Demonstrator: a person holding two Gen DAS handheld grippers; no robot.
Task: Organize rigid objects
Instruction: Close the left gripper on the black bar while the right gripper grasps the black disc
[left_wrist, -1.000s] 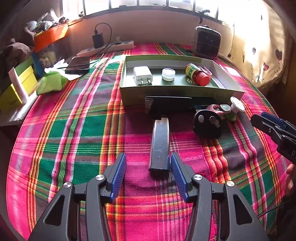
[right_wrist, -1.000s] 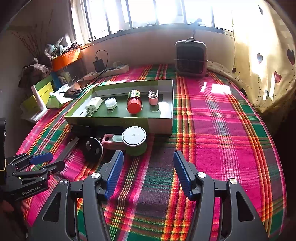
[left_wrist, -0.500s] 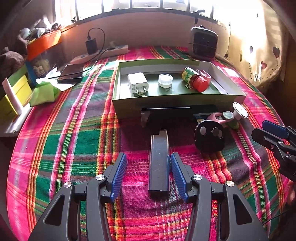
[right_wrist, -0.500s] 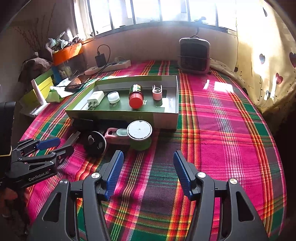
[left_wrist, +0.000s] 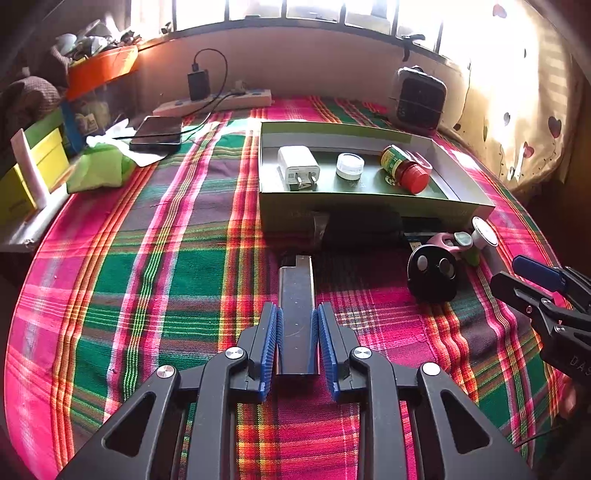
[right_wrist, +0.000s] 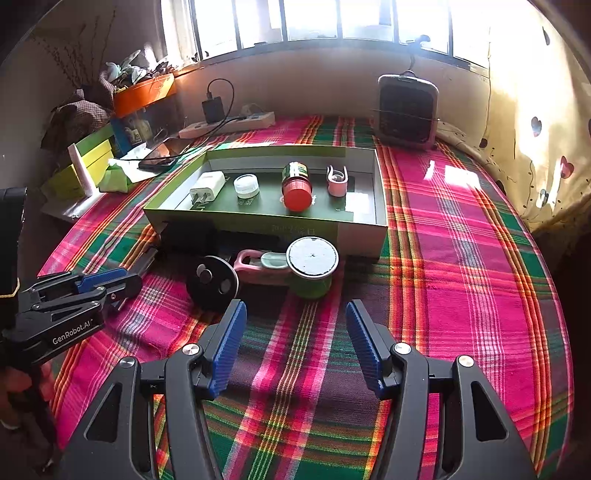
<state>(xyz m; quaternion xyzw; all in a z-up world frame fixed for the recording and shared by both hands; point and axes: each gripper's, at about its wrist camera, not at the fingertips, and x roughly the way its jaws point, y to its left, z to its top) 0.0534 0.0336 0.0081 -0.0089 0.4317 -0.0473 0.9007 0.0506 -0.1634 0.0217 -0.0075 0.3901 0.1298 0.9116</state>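
Note:
My left gripper (left_wrist: 297, 325) is shut on a long dark metal bar (left_wrist: 296, 291) that lies on the plaid cloth in front of the green tray (left_wrist: 369, 210). The tray holds a white charger (left_wrist: 298, 168), a white jar (left_wrist: 349, 166), a red-capped bottle (left_wrist: 404, 168) and a pink clip (right_wrist: 337, 181). A black disc (left_wrist: 432, 273), a pink tool (right_wrist: 255, 267) and a green jar with a white lid (right_wrist: 312, 264) lie before the tray. My right gripper (right_wrist: 295, 332) is open and empty, just short of the green jar.
A black box (left_wrist: 362, 225) leans against the tray's front wall. A heater (right_wrist: 406, 109) stands at the back right. A power strip (left_wrist: 214, 103), a phone (left_wrist: 157, 131), a green cloth (left_wrist: 98, 168) and yellow boxes (left_wrist: 26, 177) sit at the left.
My left gripper moved forward along the metal bar and closed its fingers on it. My right gripper stayed open and shifted slightly closer to the green jar.

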